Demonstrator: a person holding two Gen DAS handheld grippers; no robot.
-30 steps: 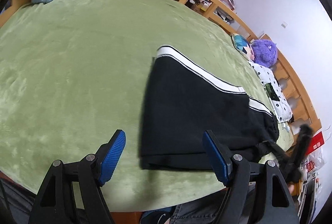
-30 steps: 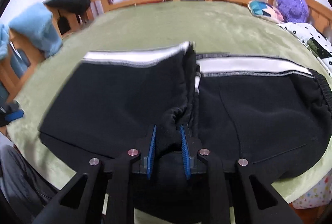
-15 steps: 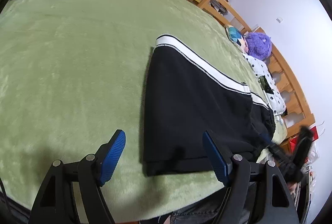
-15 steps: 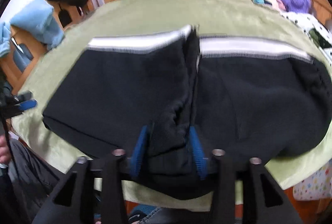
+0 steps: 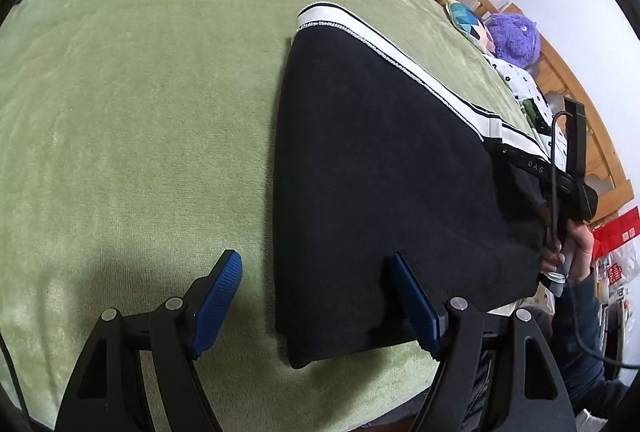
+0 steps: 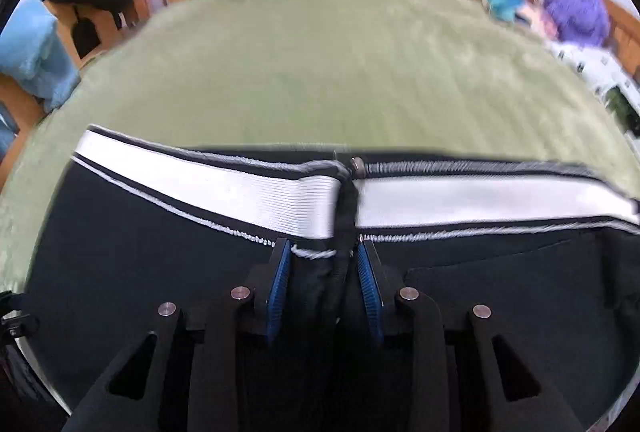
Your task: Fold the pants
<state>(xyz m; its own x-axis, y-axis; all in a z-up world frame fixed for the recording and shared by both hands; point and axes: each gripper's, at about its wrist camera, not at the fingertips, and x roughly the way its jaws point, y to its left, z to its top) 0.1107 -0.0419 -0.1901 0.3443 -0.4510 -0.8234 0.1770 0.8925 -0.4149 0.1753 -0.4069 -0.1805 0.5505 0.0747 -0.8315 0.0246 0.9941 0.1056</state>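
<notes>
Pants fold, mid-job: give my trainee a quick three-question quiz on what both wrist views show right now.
1. True or false: the left tool is clamped on the pants.
2. What lies between the fingers of the right tool? A) the blanket B) a bunched ridge of the pants C) the purple plush toy
3. What colour is the stripe along the pants' far edge?

Key: 1. False; it hangs open over the near corner. 2. B; the right tool is closing around that ridge. 3. White.
</notes>
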